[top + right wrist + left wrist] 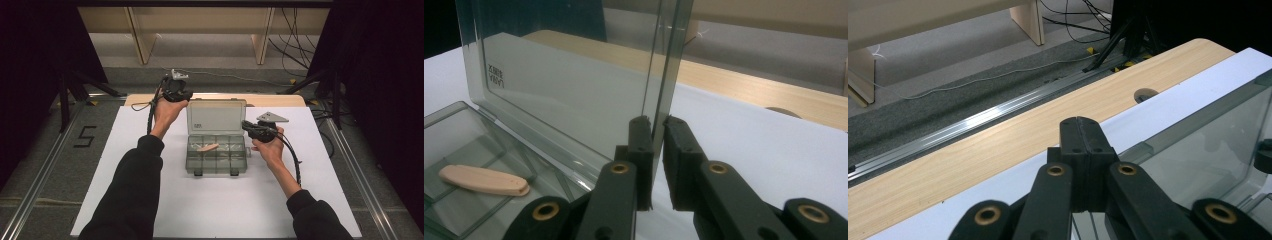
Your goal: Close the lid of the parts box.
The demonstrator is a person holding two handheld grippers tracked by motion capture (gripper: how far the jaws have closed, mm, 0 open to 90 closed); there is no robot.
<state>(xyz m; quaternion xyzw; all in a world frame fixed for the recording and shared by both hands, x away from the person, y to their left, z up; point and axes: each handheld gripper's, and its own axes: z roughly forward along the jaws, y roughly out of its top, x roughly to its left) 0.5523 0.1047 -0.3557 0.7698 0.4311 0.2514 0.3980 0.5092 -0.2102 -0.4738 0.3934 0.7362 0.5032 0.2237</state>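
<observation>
Your right gripper (248, 126), right of centre in the high view, has its black fingers (642, 150) clamped on the side edge of the box lid (215, 117), one on each face of the thin panel. The lid is smooth, smoke-tinted clear plastic, rectangular with rounded corners, and stands upright at the middle of the frame. A small printed label (497, 74) on it reads mirrored through the plastic and is too small to make out. Your left gripper (181, 94), above and left of the lid, has its matte fingers (1081, 145) pressed together with nothing between them.

The compartment box (216, 159) lies open at the centre on a white sheet (150, 130) over the pale wood-grain table (998, 150); its tray is split into small square cells. A flat, oblong wooden piece (484, 180) with rounded ends lies in one cell, lower left in the right gripper view. A black "5" (85, 136) marks the grey floor at mid-left of the high view.
</observation>
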